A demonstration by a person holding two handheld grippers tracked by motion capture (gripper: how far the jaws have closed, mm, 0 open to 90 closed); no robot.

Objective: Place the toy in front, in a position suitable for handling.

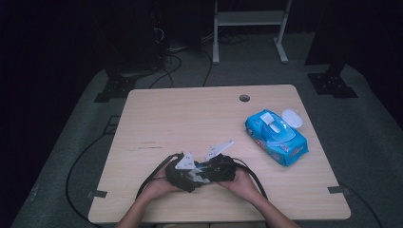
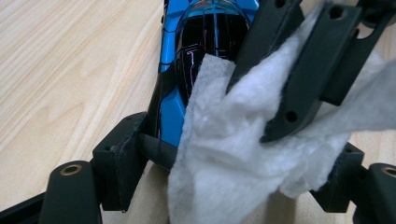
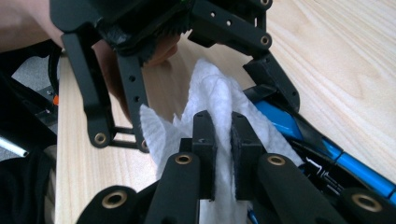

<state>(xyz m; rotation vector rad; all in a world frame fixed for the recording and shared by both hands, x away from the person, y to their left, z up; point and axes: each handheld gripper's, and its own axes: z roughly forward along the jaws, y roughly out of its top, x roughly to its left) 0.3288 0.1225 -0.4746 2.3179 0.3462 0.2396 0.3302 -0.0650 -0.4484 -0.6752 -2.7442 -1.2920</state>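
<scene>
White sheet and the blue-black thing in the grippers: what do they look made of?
White sheet: looks like soft nonwoven wipe, matte, fuzzy fibres and crumpled folds; the right gripper pinches it. Blue-black thing: likely hard plastic, glossy, sharp reflections and printed lines, held across the left gripper. What it is stays unclear.

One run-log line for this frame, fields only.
left gripper: shut on blue toy car | right gripper: shut on white wipe, wiping car | wipes pack: open
</scene>
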